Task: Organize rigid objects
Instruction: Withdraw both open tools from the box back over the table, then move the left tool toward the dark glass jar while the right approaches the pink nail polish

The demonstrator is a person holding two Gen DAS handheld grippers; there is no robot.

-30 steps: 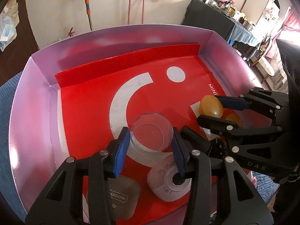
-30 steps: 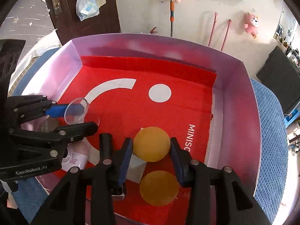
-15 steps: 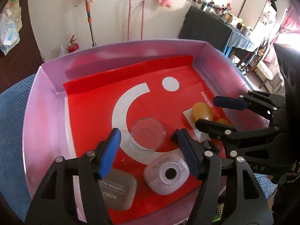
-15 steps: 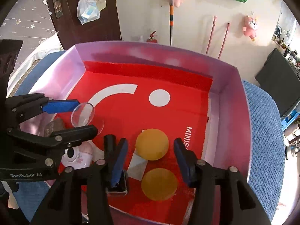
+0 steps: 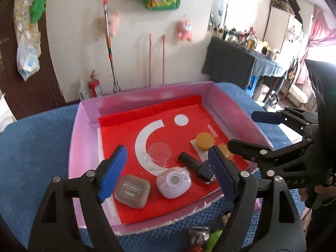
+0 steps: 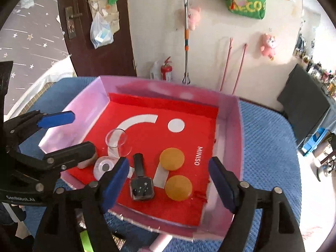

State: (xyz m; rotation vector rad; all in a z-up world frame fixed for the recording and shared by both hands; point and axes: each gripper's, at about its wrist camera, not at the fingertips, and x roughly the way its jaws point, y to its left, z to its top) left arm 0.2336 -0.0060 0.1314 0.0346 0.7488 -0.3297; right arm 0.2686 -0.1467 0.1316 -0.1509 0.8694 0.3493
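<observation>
A pink tray [image 5: 85, 130] with a red liner holds a clear glass cup [image 5: 159, 155], a grey eye-shadow case [image 5: 132, 190], a pale pink round case [image 5: 173, 182], a dark nail-polish bottle [image 5: 196, 164] and two orange discs [image 5: 205, 140]. In the right wrist view I see the tray [image 6: 227, 134], the cup [image 6: 116, 139], the bottle [image 6: 141, 181] and the discs [image 6: 172, 159]. My left gripper [image 5: 168, 173] is open and empty above the tray's near edge. My right gripper [image 6: 168, 183] is open and empty, raised above the discs and bottle.
The tray sits on a blue textured cloth [image 5: 35, 147]. Small items [image 5: 201, 237] lie on the cloth in front of the tray. A wall with a mop [image 5: 109, 48], a door and a dark table stand behind.
Both grippers opened wide and pulled up and back from the tray. The left let go of the glass cup; the right let go of the orange disc.
</observation>
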